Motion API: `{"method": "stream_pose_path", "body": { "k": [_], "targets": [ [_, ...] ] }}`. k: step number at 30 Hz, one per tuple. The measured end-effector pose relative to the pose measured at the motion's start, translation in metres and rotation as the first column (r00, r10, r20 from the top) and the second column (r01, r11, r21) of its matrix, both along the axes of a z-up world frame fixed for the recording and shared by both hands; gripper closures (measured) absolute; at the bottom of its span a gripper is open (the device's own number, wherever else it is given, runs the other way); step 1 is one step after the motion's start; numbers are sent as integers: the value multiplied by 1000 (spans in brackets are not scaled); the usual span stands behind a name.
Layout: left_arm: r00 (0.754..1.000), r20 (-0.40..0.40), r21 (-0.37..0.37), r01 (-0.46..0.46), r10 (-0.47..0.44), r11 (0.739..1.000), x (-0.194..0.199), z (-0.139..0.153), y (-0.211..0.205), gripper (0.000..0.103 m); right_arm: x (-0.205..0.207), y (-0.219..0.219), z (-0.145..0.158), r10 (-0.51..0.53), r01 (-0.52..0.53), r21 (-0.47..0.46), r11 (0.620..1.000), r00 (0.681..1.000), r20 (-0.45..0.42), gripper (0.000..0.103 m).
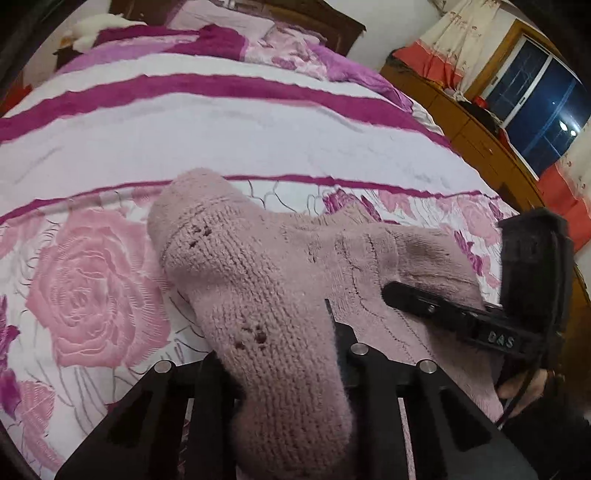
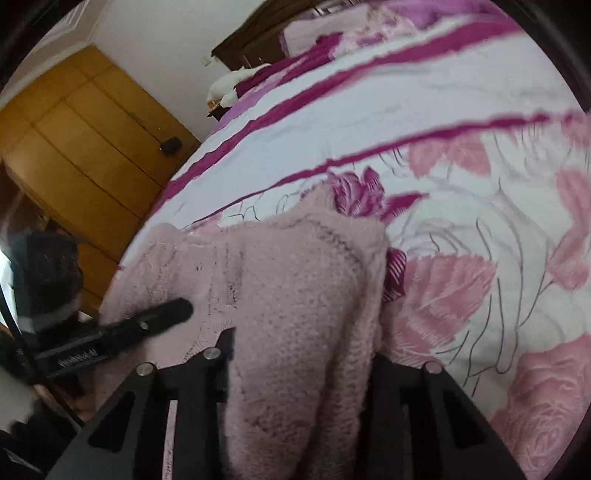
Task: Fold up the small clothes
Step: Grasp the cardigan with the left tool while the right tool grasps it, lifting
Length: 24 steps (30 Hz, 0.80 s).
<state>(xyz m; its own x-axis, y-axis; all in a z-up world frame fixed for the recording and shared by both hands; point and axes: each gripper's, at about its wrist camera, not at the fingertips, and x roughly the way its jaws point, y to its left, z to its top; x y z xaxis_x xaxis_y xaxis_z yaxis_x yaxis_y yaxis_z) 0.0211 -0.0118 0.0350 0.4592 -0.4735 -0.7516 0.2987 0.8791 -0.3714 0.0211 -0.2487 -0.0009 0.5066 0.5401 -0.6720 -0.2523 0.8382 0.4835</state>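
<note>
Two grippers hold one pink knit garment over a bed. Left gripper (image 1: 280, 373): jaws closed on a sleeve (image 1: 236, 280) of the sweater (image 1: 369, 266); the sleeve runs up between the fingers and away from the camera, cuff end resting on the bedspread (image 1: 96, 288). Small dark stitched marks show on the sleeve. Right gripper (image 2: 299, 373): jaws closed on a thick bunch of the same sweater (image 2: 295, 288), which hangs over and hides the fingertips. Each gripper appears in the other's view, one finger lying across the knit. The sweater sits at the near edge of the bed, on the rose-patterned part of the bedspread. Beyond it: magenta stripes, a pillow (image 1: 229, 22), a wooden headboard (image 1: 332, 22). Wardrobe (image 2: 81, 147) at one side, window (image 1: 535, 99) at the other.
</note>
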Motion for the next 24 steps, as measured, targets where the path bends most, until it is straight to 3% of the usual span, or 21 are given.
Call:
{"method": "stream_pose_path", "body": {
  "k": [4,8,13,18,24],
  "targets": [
    [998,57,36,-16,14,999,-3,7,2,103,-1,2,17,5,-3,-24,1000,999,43,70],
    [998,52,37,-26,24,999,9,15,2,103,0,1,26,4,1,-91,996,999,51,70],
    [995,91,82,20,-28,996,28,24,-3,103,18,9,37,78,-63,-195,979,995,69,70],
    [995,102,14,-8,6,1000,54,25,11,103,46,17,52,121,-92,-248,964,987,104,70],
    [990,132,27,-52,48,998,89,38,17,103,90,31,60,163,-110,-281,954,971,174,70]
  ]
}}
